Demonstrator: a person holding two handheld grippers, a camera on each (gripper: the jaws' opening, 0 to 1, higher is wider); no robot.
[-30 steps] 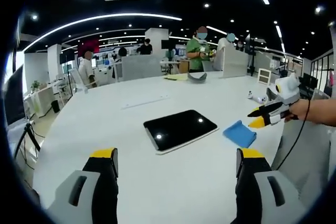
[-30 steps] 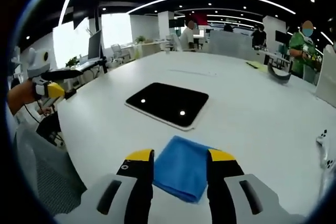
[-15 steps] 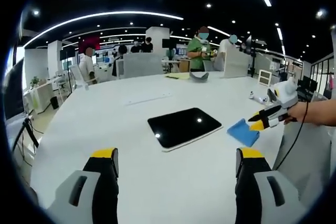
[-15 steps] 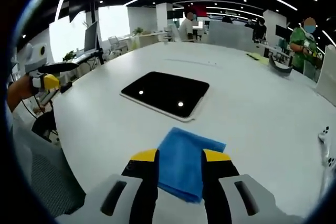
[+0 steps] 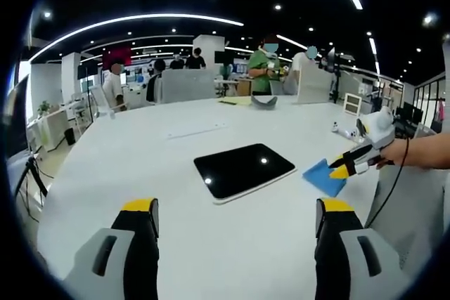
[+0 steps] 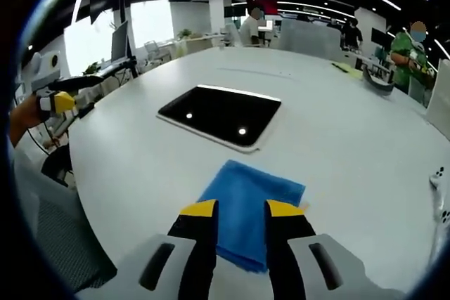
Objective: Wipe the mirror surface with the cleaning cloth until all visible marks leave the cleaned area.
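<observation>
The mirror point(image 5: 242, 171), a dark glossy rectangle with a pale rim, lies flat on the white table point(image 5: 162, 194); ceiling lights reflect in it. It also shows in the right gripper view, the mirror point(image 6: 221, 115) just beyond the blue cleaning cloth point(image 6: 246, 201). My right gripper point(image 6: 242, 210) is low over the cloth's near part, its jaws narrowed with blue fabric between them and a gap still showing. From the left gripper view, the right gripper point(image 5: 343, 163) touches the cloth point(image 5: 323, 177) to the right of the mirror. My left gripper point(image 5: 238, 209) is wide open, holding nothing, short of the mirror.
A person's hand point(image 5: 422, 151) holds the right gripper. The left gripper point(image 6: 67, 100) hovers off the table edge. A small white item point(image 5: 339, 130) lies at the far right of the table. People stand at desks beyond the table's far edge.
The right gripper's jaws have drawn closer together around the cloth and the gripper has edged forward over it. The left gripper has barely shifted.
</observation>
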